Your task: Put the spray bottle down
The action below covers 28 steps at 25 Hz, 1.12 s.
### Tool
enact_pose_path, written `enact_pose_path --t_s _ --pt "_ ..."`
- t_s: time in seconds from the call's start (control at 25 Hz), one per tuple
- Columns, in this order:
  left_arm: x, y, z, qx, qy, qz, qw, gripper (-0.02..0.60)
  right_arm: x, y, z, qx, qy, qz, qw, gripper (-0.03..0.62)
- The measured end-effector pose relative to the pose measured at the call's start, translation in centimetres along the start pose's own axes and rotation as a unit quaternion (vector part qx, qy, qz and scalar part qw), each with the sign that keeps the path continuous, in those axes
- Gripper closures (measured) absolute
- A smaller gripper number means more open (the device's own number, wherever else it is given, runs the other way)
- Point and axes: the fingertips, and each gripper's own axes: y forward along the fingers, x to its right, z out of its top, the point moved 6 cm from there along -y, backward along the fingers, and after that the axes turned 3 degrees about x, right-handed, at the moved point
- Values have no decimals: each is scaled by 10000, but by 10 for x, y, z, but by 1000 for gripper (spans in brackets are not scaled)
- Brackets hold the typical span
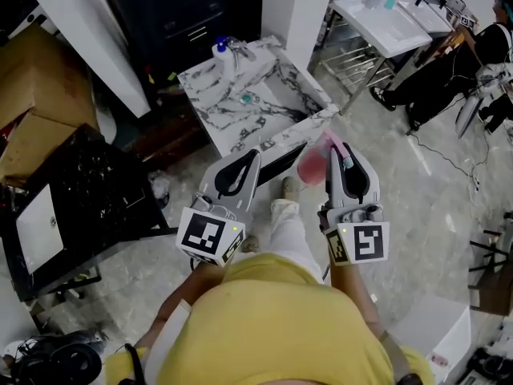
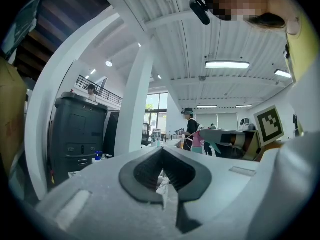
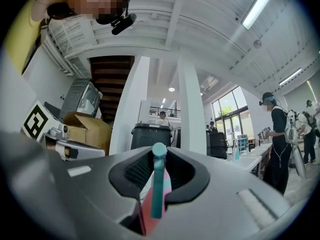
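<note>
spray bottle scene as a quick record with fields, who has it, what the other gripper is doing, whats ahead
spray bottle: pink with a teal trigger, held in the air, not yet set down
right gripper: shut on the spray bottle
left gripper: jaws together, nothing between them
marble sink counter: ahead of both grippers
blue-topped bottle: stands at the counter's back edge, beside the tap
</note>
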Motion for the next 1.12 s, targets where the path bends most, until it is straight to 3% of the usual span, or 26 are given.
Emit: enact_pose_path --t_s 0.56,1.12 --pt "-79 155 -2 271 10 614 9977 581 90 182 -38 177 104 1023 9945 530" --pt "-124 252 -12 264 128 1758 9840 581 148 312 -79 108 404 2277 9728 530"
